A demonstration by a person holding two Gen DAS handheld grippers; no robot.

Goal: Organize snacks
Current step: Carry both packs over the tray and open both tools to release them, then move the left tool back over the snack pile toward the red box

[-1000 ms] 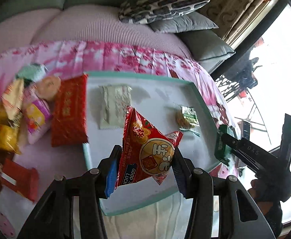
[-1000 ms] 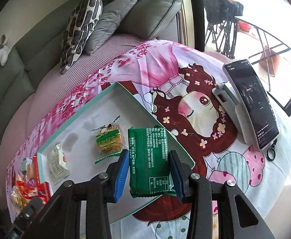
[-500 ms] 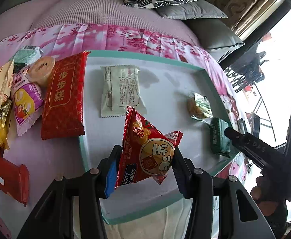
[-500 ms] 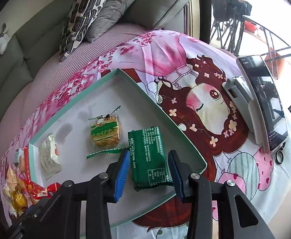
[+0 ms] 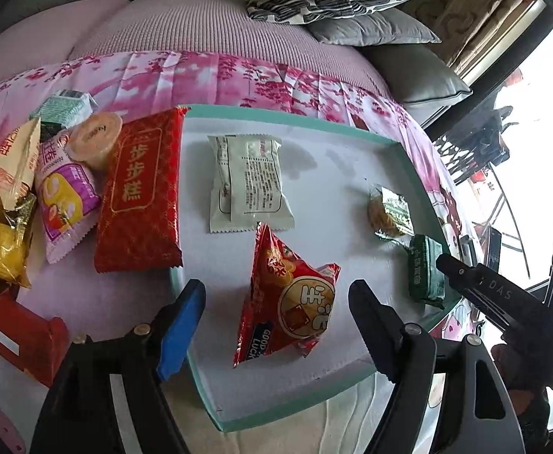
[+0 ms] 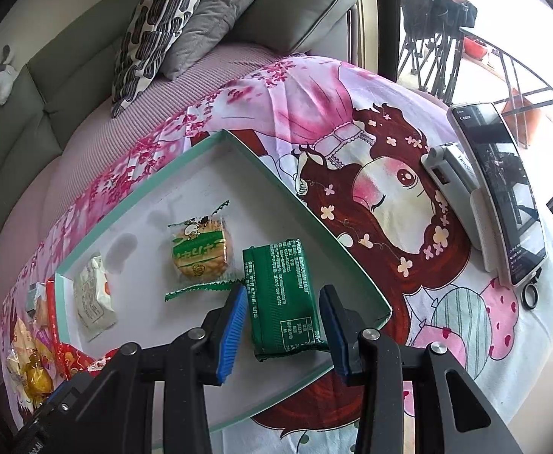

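The left gripper (image 5: 276, 304) stands released, its jaws having just been opening; the red snack bag (image 5: 289, 302) sits between the blue pad and the black finger with clear gaps on either side, resting on the white floor of the teal-rimmed tray (image 5: 276, 115) in the lower middle of the left wrist view; above it lies a white packet (image 5: 248, 181), face down, and toward the right of the frame a round biscuit in green wrap (image 5: 390, 210) lies near a dark green packet (image 5: 426, 268) close to the tray's right rim; left of the tray, on the pink printed cloth (image 5: 208, 72), a long red packet (image 5: 140, 189) overlaps the tray's left edge, with a purple-and-pink packet (image 5: 66, 196), a round peach-coloured snack (image 5: 95, 138), a gold bag (image 5: 0, 234) and other wrappers heaped at the left edge; in the right wrist view the right gripper (image 6: 282, 321) straddles the dark green packet (image 6: 282, 300), which lies flat in the tray (image 6: 314, 219) near its lower right corner; narrow gaps show between the pads and the packet, so the right gripper looks released rather than clenched; the biscuit (image 6: 201, 251) lies just left of that packet, and a phone (image 6: 503, 193) leans on a stand at the right of the frame.
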